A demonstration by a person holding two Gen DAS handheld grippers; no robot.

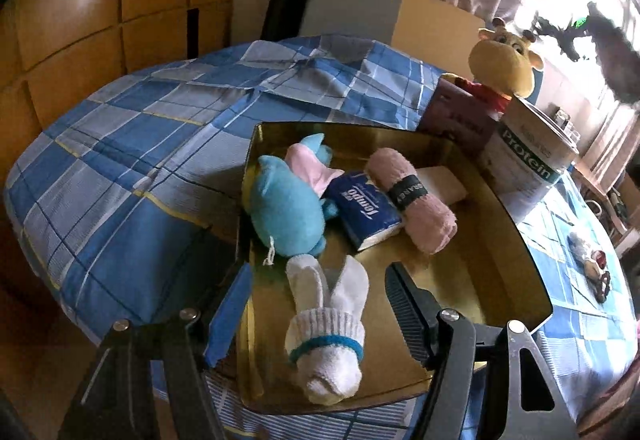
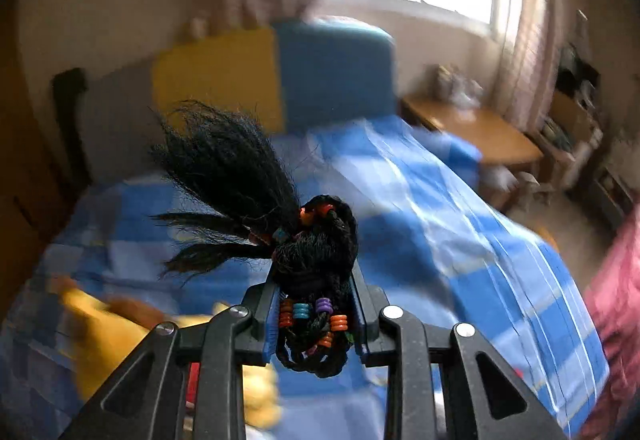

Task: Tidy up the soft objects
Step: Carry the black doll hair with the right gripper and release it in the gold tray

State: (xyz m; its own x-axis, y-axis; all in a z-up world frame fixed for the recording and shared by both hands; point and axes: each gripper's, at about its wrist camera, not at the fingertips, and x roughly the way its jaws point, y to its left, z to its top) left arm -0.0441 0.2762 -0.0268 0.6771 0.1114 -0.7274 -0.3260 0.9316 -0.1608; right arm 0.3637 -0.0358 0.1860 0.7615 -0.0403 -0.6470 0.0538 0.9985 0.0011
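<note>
Meanwhile, the right gripper point(image 2: 316, 316) is pinching a black braided hairpiece with coloured beads point(image 2: 312, 260) above the blue checked bedspread point(image 2: 460, 240), while the left gripper point(image 1: 320, 304) is hovering spread over a white rolled sock point(image 1: 326, 332) lying in the shiny gold tray point(image 1: 516, 240).

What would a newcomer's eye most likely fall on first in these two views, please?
Probably the black beaded hairpiece clamped in the right gripper, lifted above the blue checked bedspread. Next, the gold tray on the bed, holding a blue plush toy, a tissue pack, a pink rolled towel and a white sock bunny between the open left gripper's fingers.
</note>
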